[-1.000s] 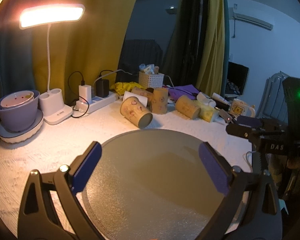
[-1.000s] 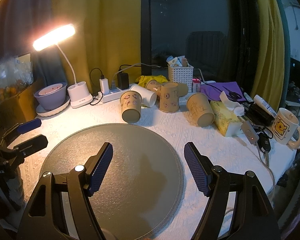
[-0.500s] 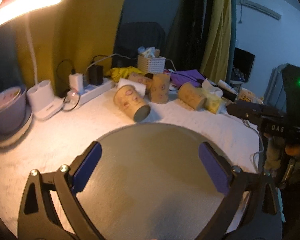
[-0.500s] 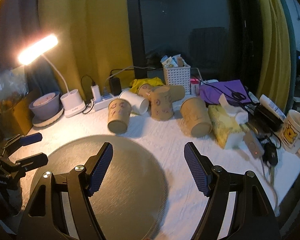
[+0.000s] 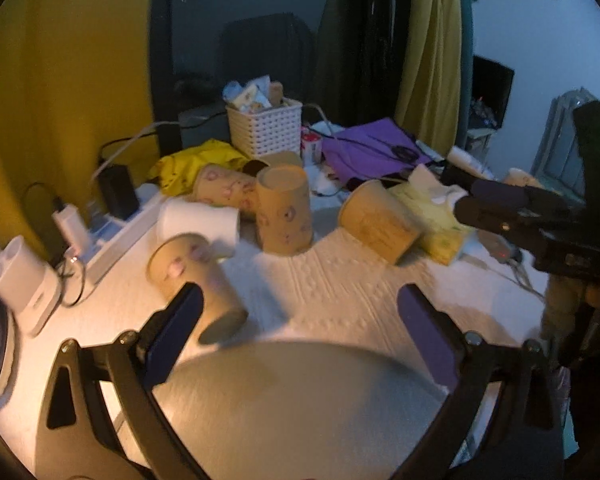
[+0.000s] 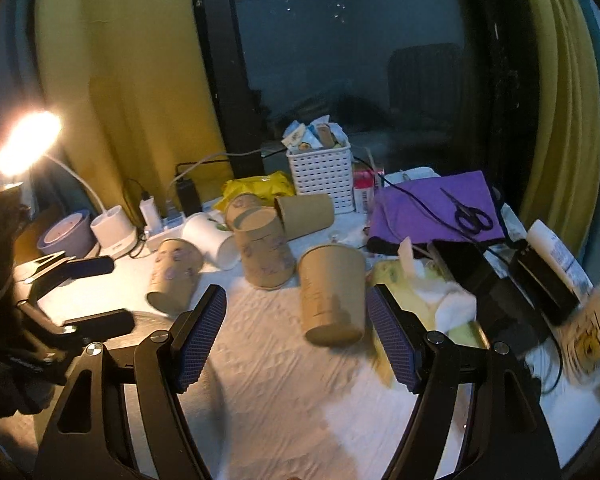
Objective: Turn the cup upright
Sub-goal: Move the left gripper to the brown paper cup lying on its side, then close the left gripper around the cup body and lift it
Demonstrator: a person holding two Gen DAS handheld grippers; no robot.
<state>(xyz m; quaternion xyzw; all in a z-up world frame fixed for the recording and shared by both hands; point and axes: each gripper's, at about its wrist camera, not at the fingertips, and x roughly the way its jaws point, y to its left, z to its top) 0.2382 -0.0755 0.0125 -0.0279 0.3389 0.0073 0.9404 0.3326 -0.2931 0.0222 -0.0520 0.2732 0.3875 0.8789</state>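
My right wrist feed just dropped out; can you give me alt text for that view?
The open right gripper points at a plain brown paper cup lying tipped on the white tablecloth, its mouth toward the camera. Behind it lie more paper cups, with one patterned cup standing upside down.

Both claws advanced toward cups: left claw near patterned cup, right claw near plain cup
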